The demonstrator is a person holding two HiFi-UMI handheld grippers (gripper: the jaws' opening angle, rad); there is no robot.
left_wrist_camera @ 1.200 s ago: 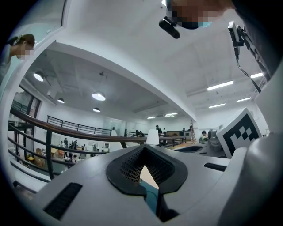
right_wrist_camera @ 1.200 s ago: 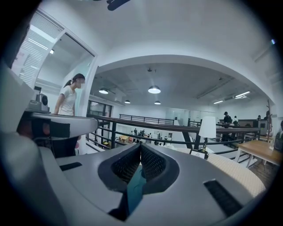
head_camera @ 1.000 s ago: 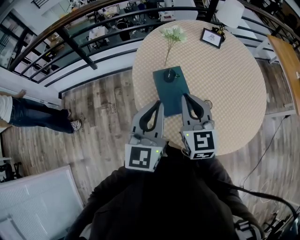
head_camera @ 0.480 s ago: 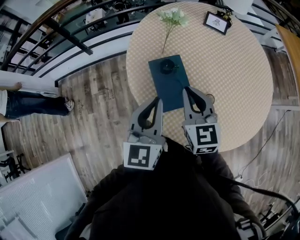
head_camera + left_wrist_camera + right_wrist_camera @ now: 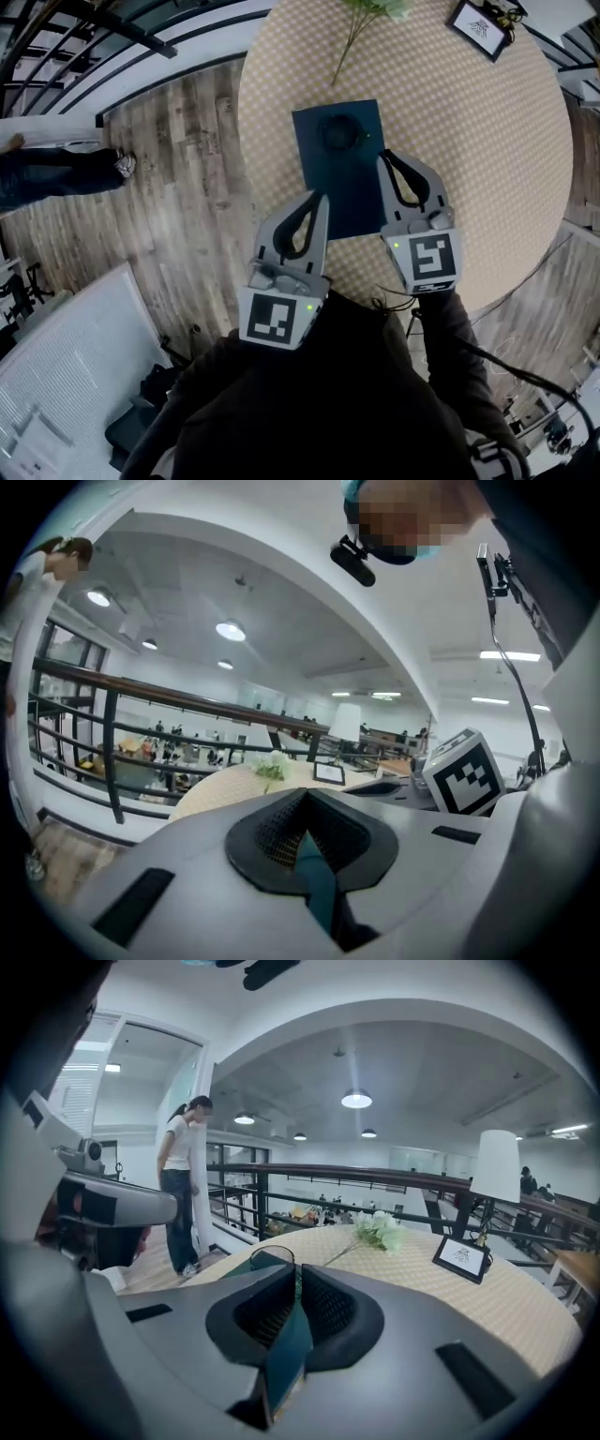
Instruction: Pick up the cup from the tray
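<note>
The step in hand is the approach: the cup (image 5: 339,133) stands untouched on the far half of the dark teal tray (image 5: 342,192). The tray lies on the round counter (image 5: 487,150), its near end close to the counter's near-left edge.

The right hand-held gripper (image 5: 382,159) is the closer of the two. Its tip hovers over the tray's right edge, near the cup and a little to its near-right. In the right gripper view its jaws stand together with only a thin slit between them, and nothing is held. The cup's rim (image 5: 272,1257) shows just past them, slightly left of their line. The left hand-held gripper (image 5: 322,197) sits farther back, over the tray's near-left part. Its jaws are also together and empty, as the left gripper view shows.

Flowers (image 5: 375,7) and a small framed card (image 5: 478,23) lie toward the counter's far edge, well apart from the tray.

The right one looks best placed for the pick. Its jaws would first need to part wider than the cup, then travel forward and slightly left until they stand on either side of the cup's wall. They should close only once the cup is centred, so a jaw tip does not knock it over. The lift should go straight up, clear of the tray.
</note>
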